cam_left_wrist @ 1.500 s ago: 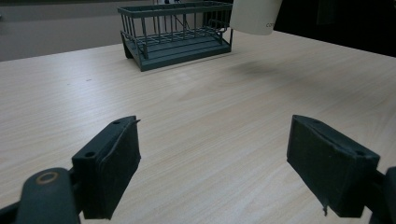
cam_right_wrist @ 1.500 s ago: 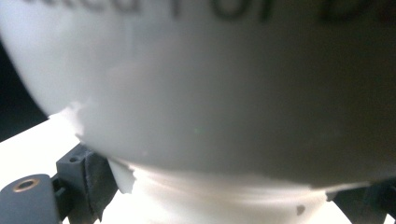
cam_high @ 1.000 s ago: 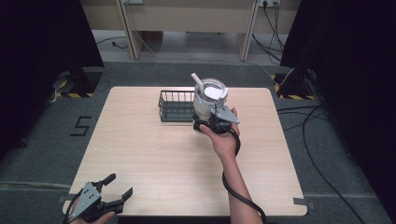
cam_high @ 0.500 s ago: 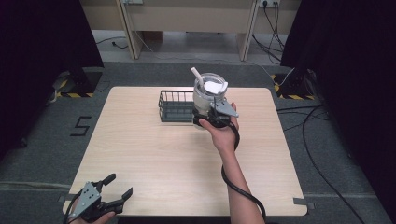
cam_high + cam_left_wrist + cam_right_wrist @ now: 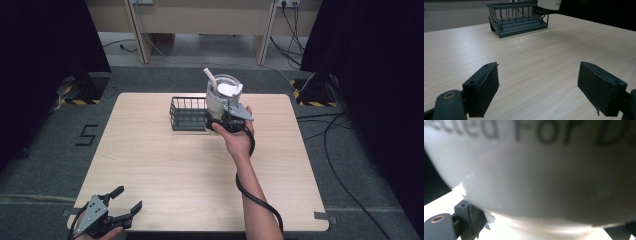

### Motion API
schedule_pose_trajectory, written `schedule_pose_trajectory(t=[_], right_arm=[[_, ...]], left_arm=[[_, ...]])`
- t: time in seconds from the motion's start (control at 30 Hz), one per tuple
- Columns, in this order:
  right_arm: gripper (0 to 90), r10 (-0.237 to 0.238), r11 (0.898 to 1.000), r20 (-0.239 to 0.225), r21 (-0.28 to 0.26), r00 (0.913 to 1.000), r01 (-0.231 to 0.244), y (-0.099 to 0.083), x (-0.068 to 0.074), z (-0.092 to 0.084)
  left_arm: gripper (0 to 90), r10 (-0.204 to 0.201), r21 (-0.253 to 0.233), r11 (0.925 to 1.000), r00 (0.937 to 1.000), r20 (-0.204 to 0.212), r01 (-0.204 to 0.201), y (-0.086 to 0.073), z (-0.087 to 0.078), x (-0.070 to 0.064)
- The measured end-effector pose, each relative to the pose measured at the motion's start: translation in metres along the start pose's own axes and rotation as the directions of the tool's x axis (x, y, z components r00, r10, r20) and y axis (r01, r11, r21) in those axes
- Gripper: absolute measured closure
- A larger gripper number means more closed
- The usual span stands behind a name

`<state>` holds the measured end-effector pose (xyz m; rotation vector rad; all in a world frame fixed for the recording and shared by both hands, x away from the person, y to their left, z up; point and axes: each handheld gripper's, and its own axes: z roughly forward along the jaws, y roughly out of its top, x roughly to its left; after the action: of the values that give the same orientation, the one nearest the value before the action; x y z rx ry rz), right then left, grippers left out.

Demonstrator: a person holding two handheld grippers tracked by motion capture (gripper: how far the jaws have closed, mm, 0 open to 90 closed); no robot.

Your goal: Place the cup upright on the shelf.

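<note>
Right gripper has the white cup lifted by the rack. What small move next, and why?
Probably ease the white cup leftward over the wire rack and lower it. The right gripper holds it just off the rack's right end, while the left gripper rests open at the near edge.

A light wooden table with rounded corners stands on grey carpet. On the carpet to the left of the table a dark "5" is marked. Black curtains hang at the far left and far right, leaving those sides dark. At each curtain's foot sits a dark stand base edged with yellow-and-black hazard tape. Beyond the table, pale wooden desk legs rise from a lighter floor strip. Black cables trail over the carpet on the right. The light is even and falls from above.
</note>
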<state>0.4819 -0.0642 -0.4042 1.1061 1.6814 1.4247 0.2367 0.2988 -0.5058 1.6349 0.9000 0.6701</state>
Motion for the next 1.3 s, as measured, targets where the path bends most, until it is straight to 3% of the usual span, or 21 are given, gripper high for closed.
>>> schedule_pose_trajectory(t=[0.6,1.3], right_arm=[[10.3,0.003,1.0,0.0,-0.007,1.0,-0.003,0.016,0.001,0.014],[10.4,0.009,1.0,-0.002,-0.002,1.0,-0.009,0.023,0.001,0.03]], left_arm=[[16.7,-0.001,-0.001,1.0,1.0,0.002,0.001,0.0,0.0,0.0],[16.8,-0.001,0.0,1.0,1.0,0.003,0.001,0.0,0.0,0.0]])
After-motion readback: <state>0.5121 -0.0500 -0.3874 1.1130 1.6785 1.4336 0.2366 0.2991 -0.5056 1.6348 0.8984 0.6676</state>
